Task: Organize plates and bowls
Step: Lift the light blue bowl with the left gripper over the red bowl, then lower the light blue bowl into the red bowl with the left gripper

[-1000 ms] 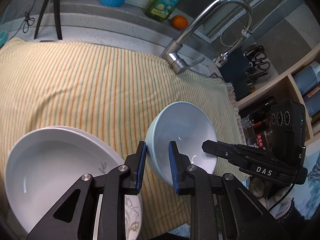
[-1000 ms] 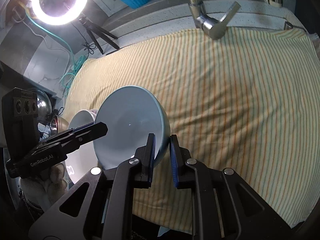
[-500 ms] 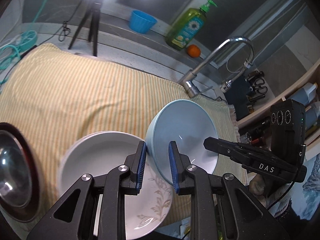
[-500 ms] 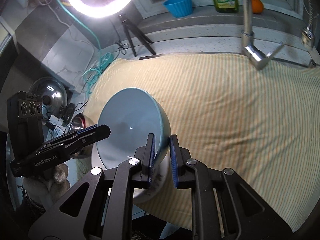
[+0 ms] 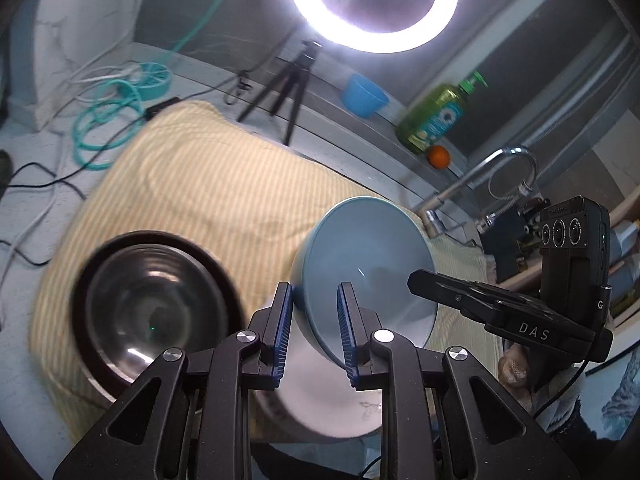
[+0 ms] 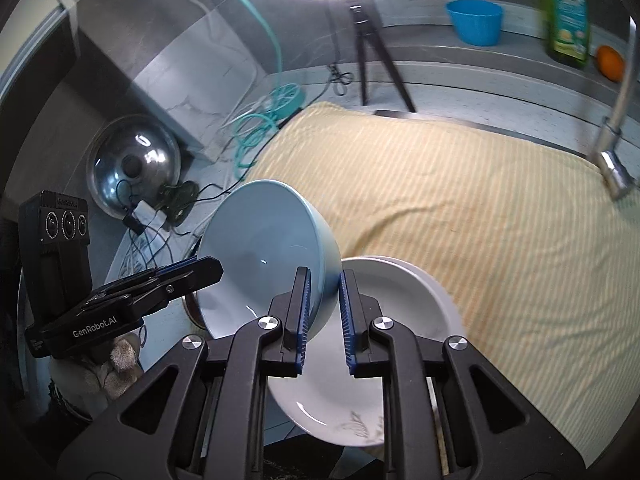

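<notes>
A light blue bowl (image 5: 366, 264) is held in the air between both grippers, one on each side of its rim. My left gripper (image 5: 314, 320) is shut on its left rim. My right gripper (image 6: 323, 304) is shut on its right rim; the bowl also shows in the right wrist view (image 6: 264, 256). Below the bowl lie stacked white plates (image 6: 384, 320) with a leaf print, also in the left wrist view (image 5: 320, 400). A steel bowl (image 5: 148, 308) with a dark rim sits left of the plates.
A yellow striped cloth (image 6: 460, 200) covers the counter. A faucet (image 5: 472, 188) stands at the right. A ring light on a tripod (image 5: 296, 76), a blue cup (image 5: 364, 96), a green soap bottle (image 5: 436, 118) and an orange (image 5: 439, 157) are at the back. Cables (image 6: 264, 120) and a steel lid (image 6: 132, 160) lie left.
Both grippers have carried the blue bowl up and to the left over the plates. The steel bowl, the ring light and the cables have come into view.
</notes>
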Available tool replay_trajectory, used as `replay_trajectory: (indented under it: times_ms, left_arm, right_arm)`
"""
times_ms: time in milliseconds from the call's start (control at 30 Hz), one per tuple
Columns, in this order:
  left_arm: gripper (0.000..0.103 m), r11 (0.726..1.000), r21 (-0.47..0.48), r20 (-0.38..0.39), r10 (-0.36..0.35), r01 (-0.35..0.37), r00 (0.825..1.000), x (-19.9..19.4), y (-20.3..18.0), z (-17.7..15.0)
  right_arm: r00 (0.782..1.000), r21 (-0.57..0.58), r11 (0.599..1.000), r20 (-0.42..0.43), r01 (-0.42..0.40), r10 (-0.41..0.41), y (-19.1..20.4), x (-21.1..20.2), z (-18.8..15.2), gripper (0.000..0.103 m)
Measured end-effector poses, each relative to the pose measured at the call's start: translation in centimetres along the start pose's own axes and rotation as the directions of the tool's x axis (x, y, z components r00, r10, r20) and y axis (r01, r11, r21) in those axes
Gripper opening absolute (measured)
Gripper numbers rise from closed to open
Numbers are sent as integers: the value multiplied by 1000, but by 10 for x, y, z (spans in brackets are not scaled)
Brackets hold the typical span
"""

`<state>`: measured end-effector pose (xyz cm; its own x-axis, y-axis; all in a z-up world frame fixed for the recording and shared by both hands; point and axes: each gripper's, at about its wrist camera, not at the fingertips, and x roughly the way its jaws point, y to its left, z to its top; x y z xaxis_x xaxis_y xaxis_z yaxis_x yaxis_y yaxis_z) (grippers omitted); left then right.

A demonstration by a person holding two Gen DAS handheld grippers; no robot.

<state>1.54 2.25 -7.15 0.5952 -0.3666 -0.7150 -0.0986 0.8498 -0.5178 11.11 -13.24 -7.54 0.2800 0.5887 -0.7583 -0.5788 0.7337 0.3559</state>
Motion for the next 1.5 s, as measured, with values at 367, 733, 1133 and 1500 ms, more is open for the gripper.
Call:
replay_trajectory:
  times_ms: [367, 733, 1133, 1500]
  left_arm:
    - [21, 992, -102, 21, 76, -73, 997, -28, 59, -4]
    - [20, 982, -164, -12, 94, -95, 995, -31, 98, -11]
    - [20, 982, -157, -52, 94, -101, 994, -24, 110, -12]
    - [20, 982, -156, -59, 101, -109, 993, -21, 114, -9]
  right_arm:
    - [995, -83, 995, -86, -58, 51, 59, 58, 12, 15]
    - [984, -103, 993, -173, -57, 39, 80, 108, 10, 15]
    - [977, -103, 994, -211, -32, 10, 86, 127, 6, 15]
    - [976, -112, 994, -216, -21, -4, 86, 131, 7, 16]
